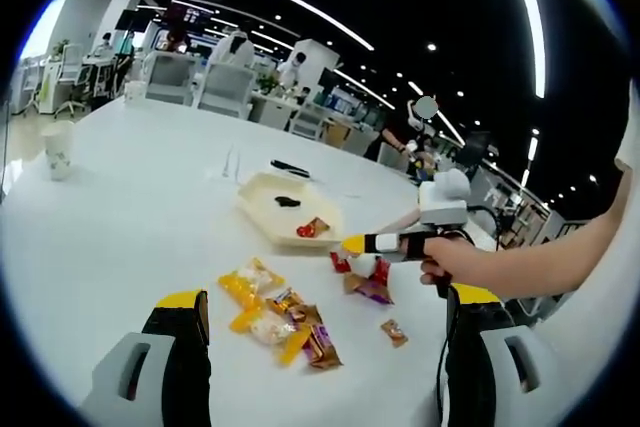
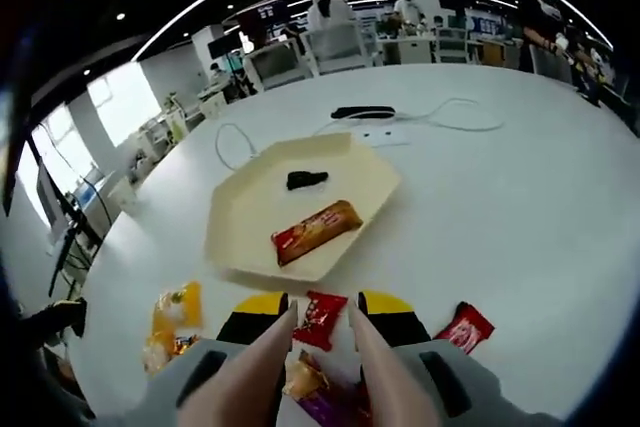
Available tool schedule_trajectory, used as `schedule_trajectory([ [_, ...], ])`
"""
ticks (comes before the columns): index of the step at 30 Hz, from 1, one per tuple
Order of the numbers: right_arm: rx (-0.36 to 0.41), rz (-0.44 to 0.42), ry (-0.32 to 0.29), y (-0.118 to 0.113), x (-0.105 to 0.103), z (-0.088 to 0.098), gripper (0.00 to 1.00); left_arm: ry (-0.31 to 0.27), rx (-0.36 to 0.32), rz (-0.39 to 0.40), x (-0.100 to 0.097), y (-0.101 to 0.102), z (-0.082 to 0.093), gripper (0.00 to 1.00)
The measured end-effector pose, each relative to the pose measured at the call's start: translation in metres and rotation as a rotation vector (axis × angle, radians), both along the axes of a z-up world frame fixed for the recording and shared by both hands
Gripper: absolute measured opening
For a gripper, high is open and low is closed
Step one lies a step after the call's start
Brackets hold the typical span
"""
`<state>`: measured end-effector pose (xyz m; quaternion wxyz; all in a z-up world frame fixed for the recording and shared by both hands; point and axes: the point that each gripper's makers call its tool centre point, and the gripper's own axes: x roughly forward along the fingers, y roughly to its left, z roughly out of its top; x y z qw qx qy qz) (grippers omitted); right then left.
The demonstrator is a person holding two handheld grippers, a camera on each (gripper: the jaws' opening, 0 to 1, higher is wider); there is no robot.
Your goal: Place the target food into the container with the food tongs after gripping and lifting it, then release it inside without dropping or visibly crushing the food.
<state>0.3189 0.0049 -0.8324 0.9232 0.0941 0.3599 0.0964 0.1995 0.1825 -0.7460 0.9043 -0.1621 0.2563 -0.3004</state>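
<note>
Grip step: right gripper (image 2: pixel 320 332) holds tongs (image 2: pixel 315 362), tips spread either side of red snack packet (image 2: pixel 318 319) on table (image 2: pixel 520 197), just beside cream tray (image 2: pixel 235 222). Next: squeeze gently, lift, carry over tray.

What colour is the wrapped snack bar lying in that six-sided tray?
The snack bar is orange with a red end, lying in the cream tray; clearest in the right gripper view.

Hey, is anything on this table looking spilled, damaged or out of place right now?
Nothing looks spilled or damaged. Wrapped snacks lie loose on the white table near the cream tray, which holds an orange-red bar and a small dark item. A red packet sits just ahead of the tongs.
</note>
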Motion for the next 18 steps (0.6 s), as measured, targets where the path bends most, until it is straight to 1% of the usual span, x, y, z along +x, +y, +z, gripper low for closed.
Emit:
schedule_trajectory([
  [2,0.008,-0.002,0.003,0.002,0.001,0.000,0.27,-0.002,-0.001,0.003,0.001,0.001,0.000,0.99],
  [6,-0.005,-0.001,-0.006,0.005,0.005,0.001,0.27,-0.001,0.001,0.004,0.002,0.003,0.001,0.99],
  [11,-0.015,-0.002,0.006,0.004,0.008,-0.003,0.28,0.004,0.004,0.006,0.003,0.004,-0.001,0.99],
  [16,-0.063,0.027,0.005,0.006,0.006,-0.008,0.27,0.012,0.005,0.004,0.002,0.003,-0.003,0.99],
  [18,-0.066,0.030,0.011,0.006,0.005,-0.011,0.27,0.014,0.007,0.002,0.002,0.002,-0.004,0.99],
])
